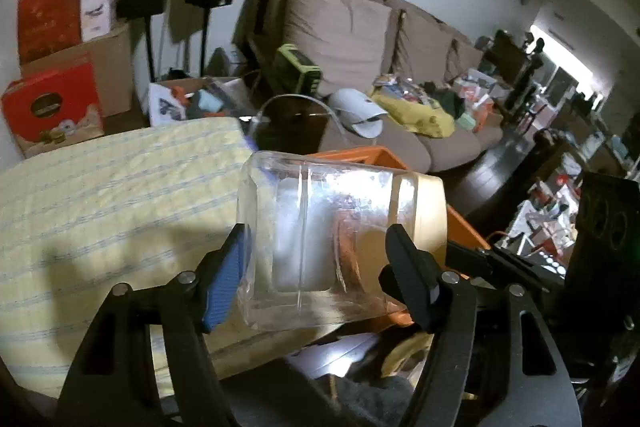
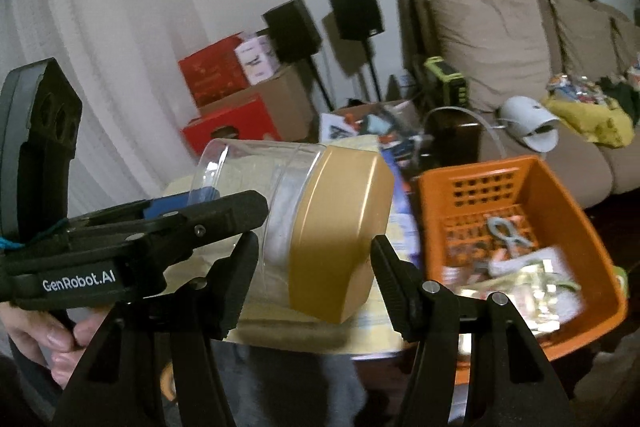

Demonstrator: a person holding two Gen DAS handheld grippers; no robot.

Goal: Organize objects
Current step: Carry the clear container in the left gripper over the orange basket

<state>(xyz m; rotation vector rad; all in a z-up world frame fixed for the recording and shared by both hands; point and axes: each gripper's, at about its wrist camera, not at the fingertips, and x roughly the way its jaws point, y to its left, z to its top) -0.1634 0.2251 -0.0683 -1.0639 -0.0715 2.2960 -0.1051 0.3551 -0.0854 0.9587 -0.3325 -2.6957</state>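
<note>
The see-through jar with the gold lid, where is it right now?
The jar is up in the air, tipped sideways between both tongs, with the orange basket just to its right in the right wrist view.

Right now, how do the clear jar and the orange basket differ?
The clear jar is see-through and looks empty; the orange basket is opaque, perforated and holds small items. The jar lies sideways, lifted between both claws; the basket sits upright. The jar has a tan lid; the basket is open-topped.

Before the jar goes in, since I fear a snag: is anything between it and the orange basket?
Nothing visible. The clear jar, held sideways by both grippers, has its tan lid facing the orange basket, with only open air between.
</note>
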